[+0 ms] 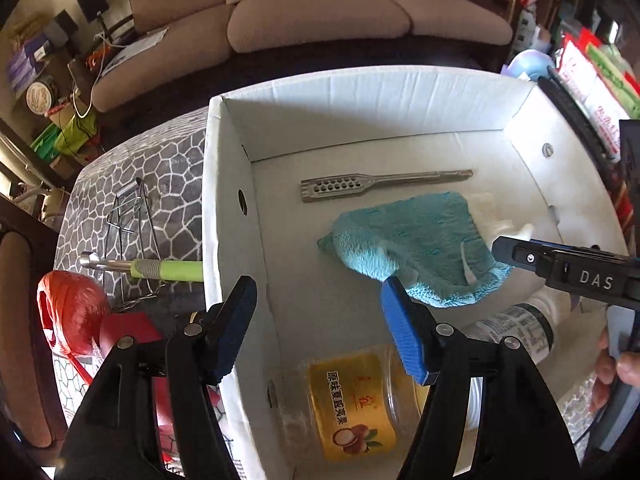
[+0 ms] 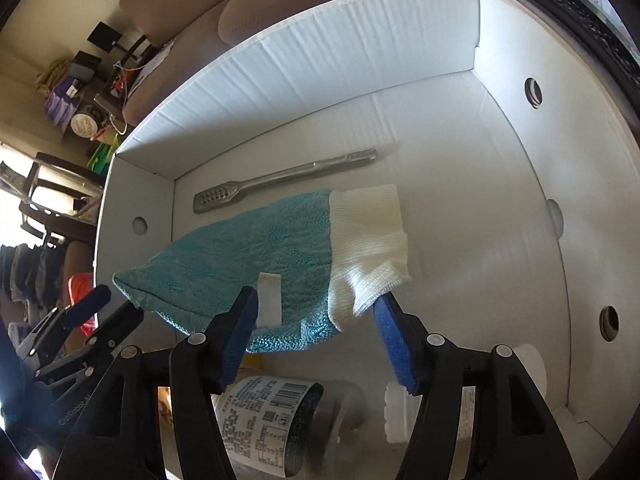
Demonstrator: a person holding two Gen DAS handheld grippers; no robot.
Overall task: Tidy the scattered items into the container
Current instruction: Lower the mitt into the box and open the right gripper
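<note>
A white cardboard box [image 1: 228,184] [image 2: 320,64] holds a grey metal chisel bit [image 1: 380,185] [image 2: 280,184], a teal cloth mitt with a white cuff [image 1: 416,240] [image 2: 256,248], a clear jar with a yellow label [image 1: 352,404] and a clear bottle [image 1: 516,332] [image 2: 264,424]. My left gripper [image 1: 316,316] is open and empty, straddling the box's left wall. My right gripper [image 2: 316,328] [image 1: 504,250] is open and empty just above the mitt inside the box. Outside on the table lie a green-handled tool [image 1: 160,270], a red twine ball [image 1: 72,312] and bent wire pieces [image 1: 128,216].
The table has a grey stone-pattern cover [image 1: 168,168]. A beige sofa [image 1: 320,16] stands behind it. A red flat item [image 1: 132,330] lies by the twine. Cluttered shelves [image 1: 592,64] stand at the right. A white-capped container [image 2: 400,412] lies at the box's near end.
</note>
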